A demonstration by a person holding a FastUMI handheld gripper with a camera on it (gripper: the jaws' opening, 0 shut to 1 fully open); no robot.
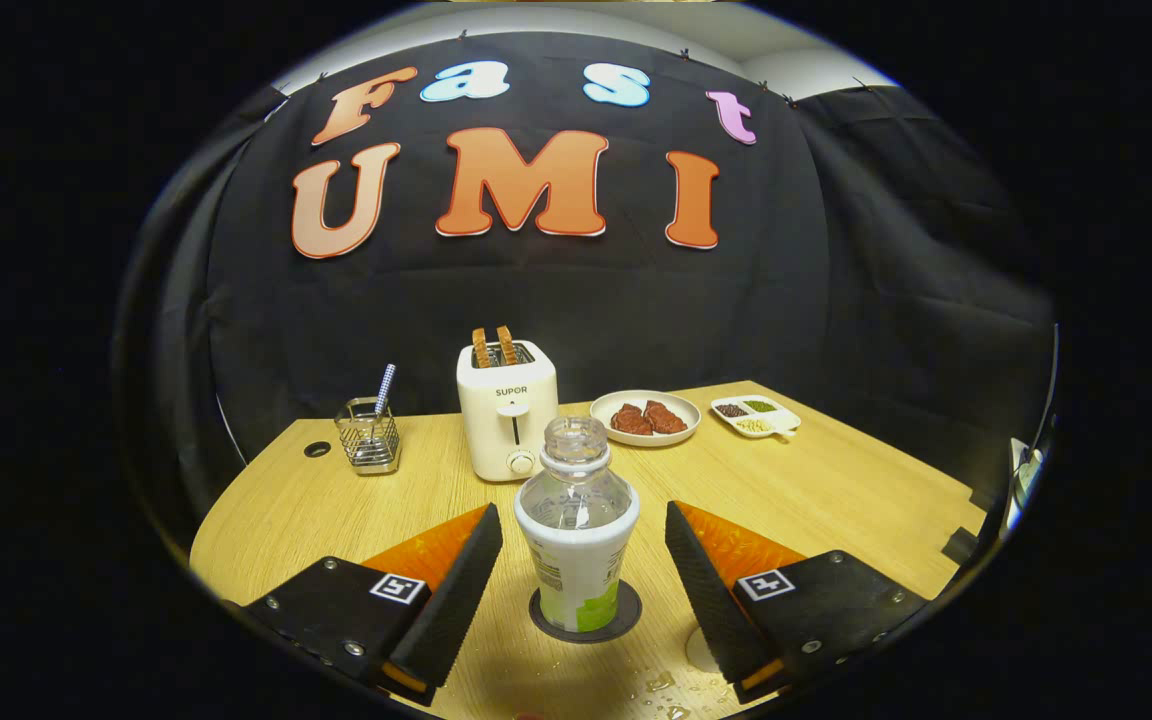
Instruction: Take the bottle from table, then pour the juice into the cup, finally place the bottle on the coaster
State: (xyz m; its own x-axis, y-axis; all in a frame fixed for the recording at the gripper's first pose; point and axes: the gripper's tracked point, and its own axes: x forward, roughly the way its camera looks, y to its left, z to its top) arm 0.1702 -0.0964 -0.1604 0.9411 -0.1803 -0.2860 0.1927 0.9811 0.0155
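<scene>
1. Clear plastic forms the upper half of the bottle, which carries a white and green label lower down; it stands upright and uncapped on a dark round coaster.
2. The gripper has its fingers spread wide apart, one on each side of the bottle, with a visible gap on both sides, so neither finger touches it (the bottle sits between them, free).
3. Taking the bottle as the clock's centre, a white toaster with two browned slices standing in its slots is at about 11 o'clock, just behind the bottle.
4. A wire mesh holder with a striped straw-like stick in it stands at about 10 o'clock, well apart from the toaster, near a small round hole in the tabletop.
5. At about 1 o'clock lies a white plate with two reddish-brown pieces of food, and just beyond it, nearer 2 o'clock, a small divided dish holding dark, green and pale bits.
6. A few water droplets lie on the wooden table at about 5 o'clock, near the right finger's base.
</scene>
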